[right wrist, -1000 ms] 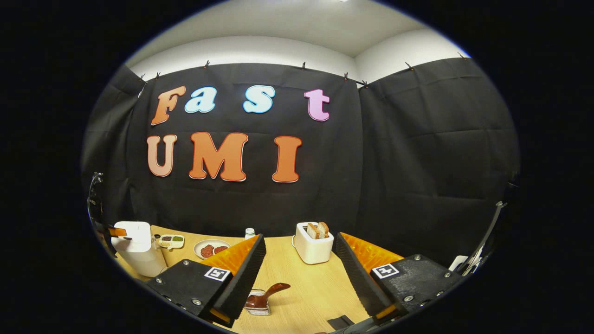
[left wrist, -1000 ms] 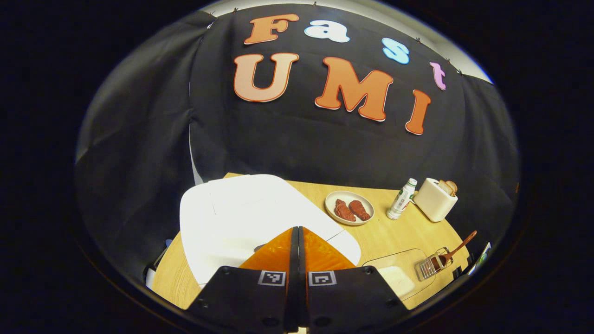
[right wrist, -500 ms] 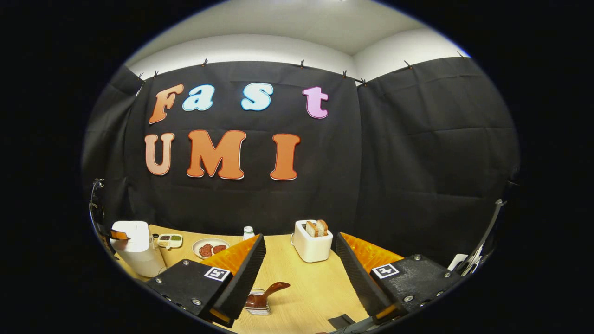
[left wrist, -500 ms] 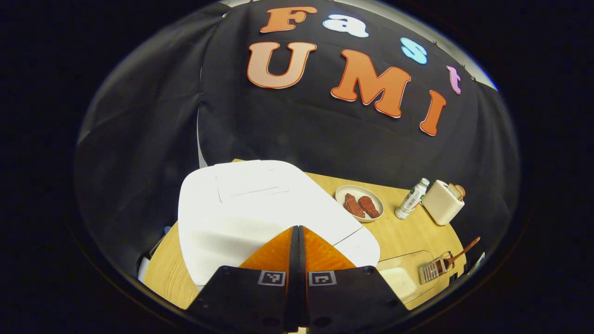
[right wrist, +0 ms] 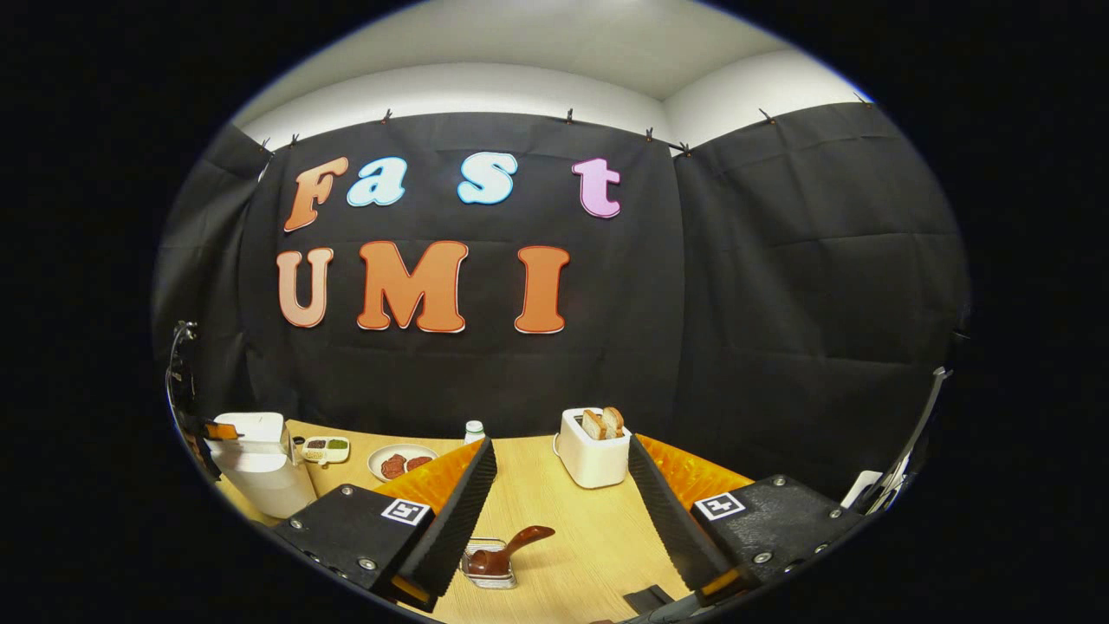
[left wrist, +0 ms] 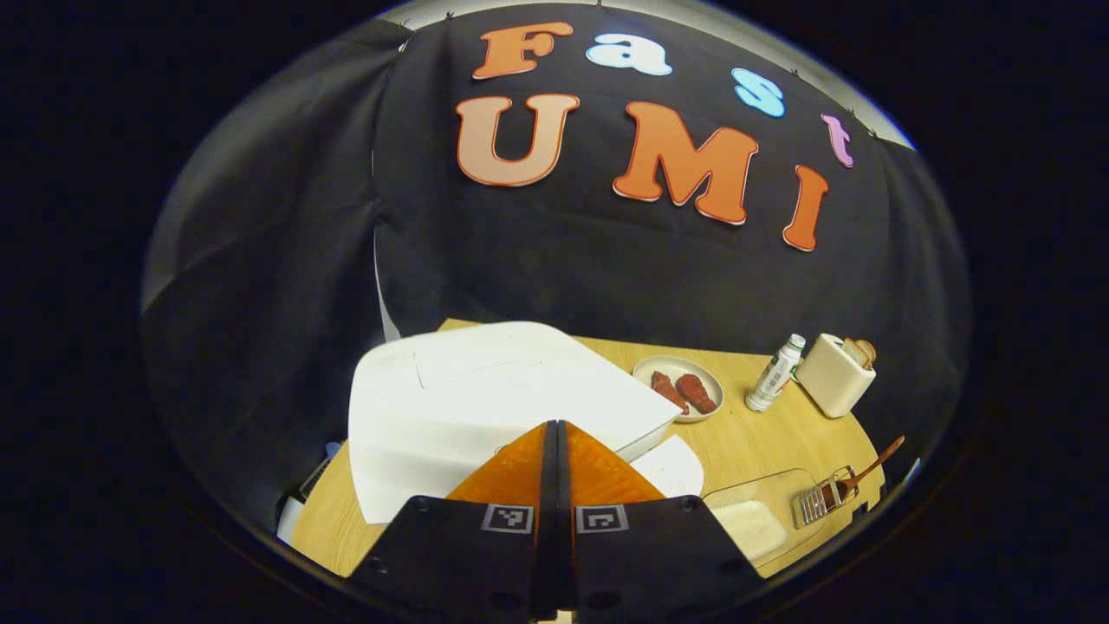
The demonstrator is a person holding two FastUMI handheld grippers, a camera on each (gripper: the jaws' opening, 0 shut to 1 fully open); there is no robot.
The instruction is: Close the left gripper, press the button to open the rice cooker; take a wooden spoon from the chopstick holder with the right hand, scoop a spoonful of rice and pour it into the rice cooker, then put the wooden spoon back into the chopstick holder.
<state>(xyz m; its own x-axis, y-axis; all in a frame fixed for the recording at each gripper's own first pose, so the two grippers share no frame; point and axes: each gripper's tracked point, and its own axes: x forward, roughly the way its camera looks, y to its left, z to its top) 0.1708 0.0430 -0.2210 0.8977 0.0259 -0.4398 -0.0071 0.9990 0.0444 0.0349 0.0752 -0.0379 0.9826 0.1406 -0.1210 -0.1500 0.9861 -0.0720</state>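
The left gripper (left wrist: pixel 554 429) has its fingers pressed flat together with nothing between them, their tips at the front of the white rice cooker (left wrist: pixel 485 399), whose lid stands slightly lifted at the front. Just past it on the tabletop (left wrist: pixel 762 433) lie a plate of red meat pieces (left wrist: pixel 677 387), a small bottle (left wrist: pixel 775 373) and a toaster (left wrist: pixel 836 374) toward the far edge. Near the right edge sit a clear container of rice (left wrist: pixel 755 520) and the chopstick holder (left wrist: pixel 821 503) with the wooden spoon (left wrist: pixel 871 464) leaning out of it.

The right gripper (right wrist: pixel 559 494) hangs above the tabletop with its fingers spread wide and empty. Between them and lower down stands the chopstick holder (right wrist: pixel 488 563) holding the wooden spoon (right wrist: pixel 520 542).
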